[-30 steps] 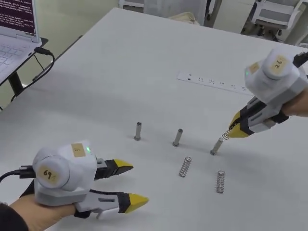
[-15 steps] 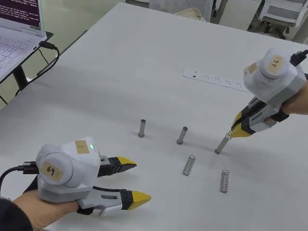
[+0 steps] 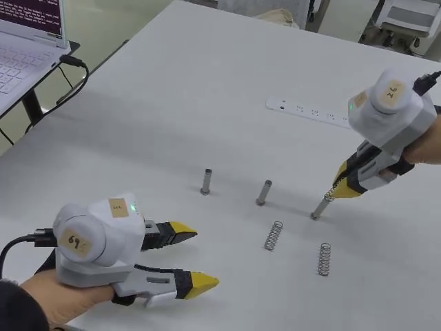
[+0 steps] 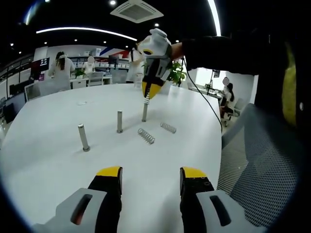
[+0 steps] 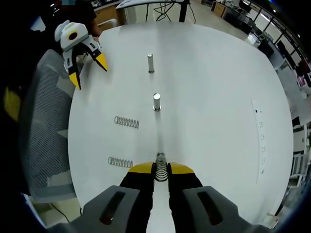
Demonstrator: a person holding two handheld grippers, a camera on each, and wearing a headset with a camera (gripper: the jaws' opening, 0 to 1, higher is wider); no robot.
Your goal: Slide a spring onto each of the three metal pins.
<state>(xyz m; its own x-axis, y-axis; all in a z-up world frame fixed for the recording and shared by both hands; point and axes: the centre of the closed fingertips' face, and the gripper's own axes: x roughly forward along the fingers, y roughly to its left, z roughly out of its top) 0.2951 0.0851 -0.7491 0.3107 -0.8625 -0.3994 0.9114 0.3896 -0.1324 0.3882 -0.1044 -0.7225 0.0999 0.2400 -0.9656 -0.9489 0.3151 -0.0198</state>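
Three short metal pins stand in a row on the white table: left pin (image 3: 206, 181), middle pin (image 3: 264, 192), right pin (image 3: 320, 205). My right gripper (image 3: 337, 191) is shut on a spring (image 5: 161, 172), whose lower end sits at the top of the right pin. Two loose springs lie flat in front of the pins, one (image 3: 273, 235) near the middle pin and one (image 3: 324, 258) further right. My left gripper (image 3: 194, 256) hovers open at the near left with nothing between its jaws. The left gripper view shows the pins (image 4: 119, 121) and the right gripper (image 4: 150, 92) ahead.
A white power strip (image 3: 310, 114) lies on the table behind the pins. A laptop (image 3: 27, 38) on a side stand with a black cable (image 3: 74, 76) sits at the far left. Office chairs stand beyond the table's far edge.
The head camera has shifted slightly. My right gripper has lowered the spring a little closer onto the right pin. The left gripper holds its place.
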